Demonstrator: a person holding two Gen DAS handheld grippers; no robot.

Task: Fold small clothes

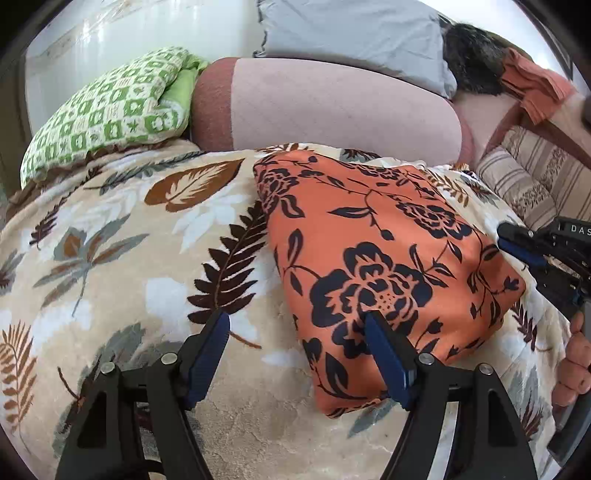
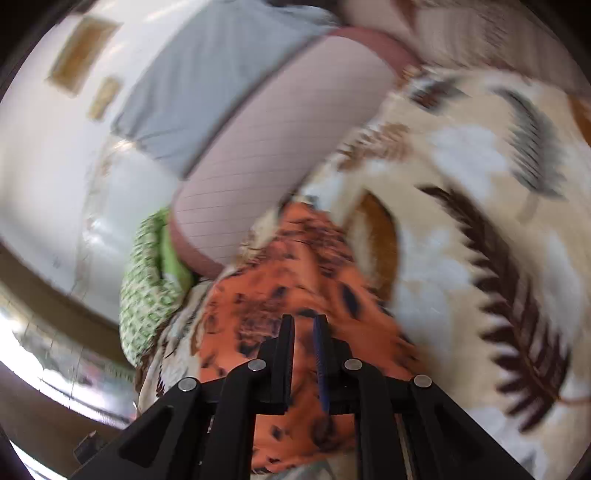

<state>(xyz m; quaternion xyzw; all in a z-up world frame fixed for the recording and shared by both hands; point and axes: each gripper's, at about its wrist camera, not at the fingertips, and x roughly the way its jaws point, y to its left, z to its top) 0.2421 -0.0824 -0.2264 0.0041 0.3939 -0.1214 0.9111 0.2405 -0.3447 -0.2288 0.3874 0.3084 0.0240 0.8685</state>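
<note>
An orange cloth with a dark floral print point(image 1: 380, 240) lies folded into a rough rectangle on a leaf-patterned blanket point(image 1: 110, 258). My left gripper point(image 1: 295, 321) is open wide at the cloth's near-left corner. Its right finger point(image 1: 384, 347) is over the cloth and its left finger point(image 1: 210, 339) is over the blanket, with nothing pinched. My right gripper point(image 1: 504, 236) sits at the cloth's right edge, jaws together. In the blurred right wrist view, the right gripper point(image 2: 303, 321) shows only a narrow slit above the orange cloth point(image 2: 280, 280). Whether any fabric is caught in it I cannot tell.
Behind the cloth lies a long pink bolster point(image 1: 332, 107), with a green patterned pillow point(image 1: 107, 110) to its left and a grey pillow point(image 1: 351, 29) on top. Striped cushions point(image 1: 535, 177) and an orange towel point(image 1: 535, 88) are at the right. A hand point(image 1: 576, 354) holds the right gripper.
</note>
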